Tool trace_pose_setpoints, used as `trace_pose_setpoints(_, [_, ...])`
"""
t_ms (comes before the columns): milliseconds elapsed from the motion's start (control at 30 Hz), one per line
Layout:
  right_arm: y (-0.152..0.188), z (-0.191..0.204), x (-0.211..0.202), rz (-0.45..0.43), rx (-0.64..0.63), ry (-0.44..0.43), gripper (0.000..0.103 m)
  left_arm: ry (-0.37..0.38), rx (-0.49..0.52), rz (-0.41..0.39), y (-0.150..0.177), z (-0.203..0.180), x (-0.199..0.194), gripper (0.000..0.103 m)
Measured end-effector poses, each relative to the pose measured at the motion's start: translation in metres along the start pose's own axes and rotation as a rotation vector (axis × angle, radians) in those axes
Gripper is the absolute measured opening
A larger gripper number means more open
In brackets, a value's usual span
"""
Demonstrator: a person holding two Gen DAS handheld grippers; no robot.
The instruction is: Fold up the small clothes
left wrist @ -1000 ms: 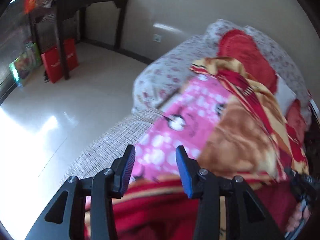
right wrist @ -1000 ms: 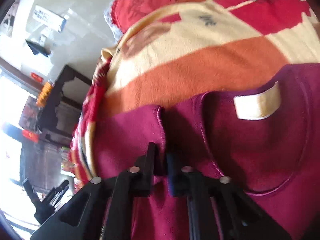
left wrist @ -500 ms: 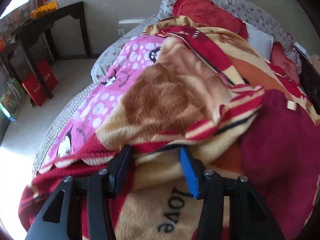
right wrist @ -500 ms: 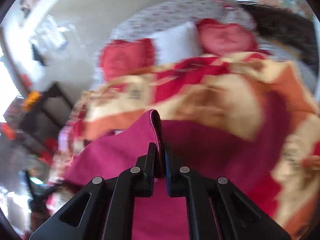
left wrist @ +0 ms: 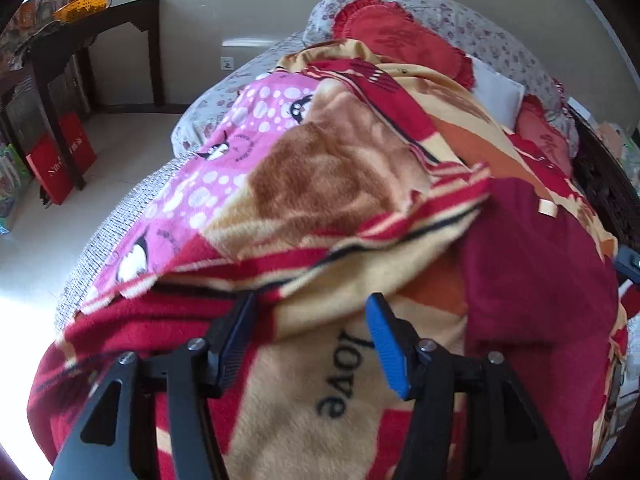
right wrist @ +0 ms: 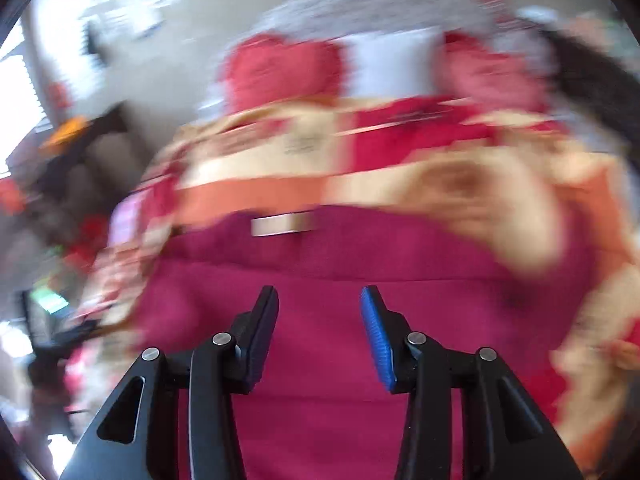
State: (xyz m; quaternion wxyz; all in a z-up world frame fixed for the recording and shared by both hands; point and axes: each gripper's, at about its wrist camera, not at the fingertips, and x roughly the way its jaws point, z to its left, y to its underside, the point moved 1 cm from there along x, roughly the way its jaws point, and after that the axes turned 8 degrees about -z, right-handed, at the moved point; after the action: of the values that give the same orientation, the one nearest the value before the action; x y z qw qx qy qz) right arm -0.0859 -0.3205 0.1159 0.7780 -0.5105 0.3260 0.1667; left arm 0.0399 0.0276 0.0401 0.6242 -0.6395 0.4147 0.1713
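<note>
A maroon garment with a pale neck label lies on a patterned blanket on the bed, at the right of the left wrist view. In the right wrist view the maroon garment fills the lower middle, its label beyond; this view is blurred by motion. My left gripper is open and empty above the blanket, left of the garment. My right gripper is open and empty just above the garment.
Red pillows and a white pillow lie at the bed's head. A dark wooden table with an orange basket stands at the far left, red bags under it. Tiled floor lies left of the bed.
My right gripper, shut on a fold of the maroon garment before, has opened and let it go; the garment now lies flat. My left gripper swung from the bed's edge over the blanket.
</note>
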Motion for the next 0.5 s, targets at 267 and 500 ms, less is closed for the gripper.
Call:
trace_pose_setpoints(267, [0.02,0.074,0.043,0.088,-0.03,-0.15,0.024,0.064,0.024,-0.058,0.0,-0.034,-0.012,0.064])
trace_pose_setpoints(500, [0.077,0.001,0.026,0.19,0.045,0.0,0.024,0.153,0.054,0.008,-0.002,-0.065,0.025,0.066])
